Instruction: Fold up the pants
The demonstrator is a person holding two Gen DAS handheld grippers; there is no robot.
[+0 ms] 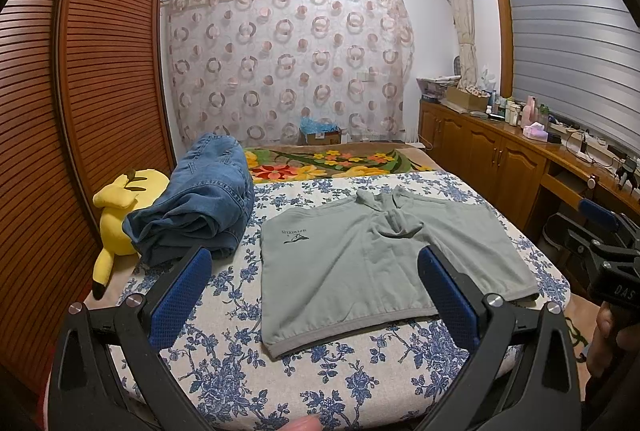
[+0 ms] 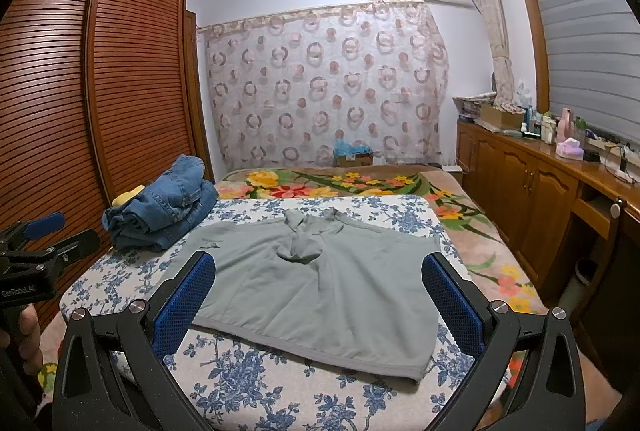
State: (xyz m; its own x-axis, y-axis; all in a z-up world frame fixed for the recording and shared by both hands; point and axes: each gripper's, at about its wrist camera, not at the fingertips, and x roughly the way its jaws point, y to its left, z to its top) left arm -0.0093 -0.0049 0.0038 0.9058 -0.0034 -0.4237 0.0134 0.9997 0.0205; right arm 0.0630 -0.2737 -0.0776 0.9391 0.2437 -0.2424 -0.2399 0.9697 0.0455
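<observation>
Grey-green shorts [image 1: 372, 263] lie spread flat on the blue-flowered bed cover [image 1: 224, 371], waistband toward me, legs pointing away; a small dark logo sits on the left leg. They also show in the right wrist view [image 2: 320, 295]. My left gripper [image 1: 314, 263] is open and empty, held above the near edge of the shorts. My right gripper [image 2: 318, 271] is open and empty, also above the waistband side. The right gripper shows at the right edge of the left wrist view [image 1: 600, 231]; the left gripper shows at the left edge of the right wrist view [image 2: 44, 231].
Folded blue jeans [image 1: 200, 199] lie on the bed's left side, beside a yellow plush toy [image 1: 120, 207]. A flowered blanket [image 1: 328, 161] covers the far bed. A wooden wardrobe [image 1: 80, 91] stands left, a cluttered wooden cabinet [image 1: 500, 143] right.
</observation>
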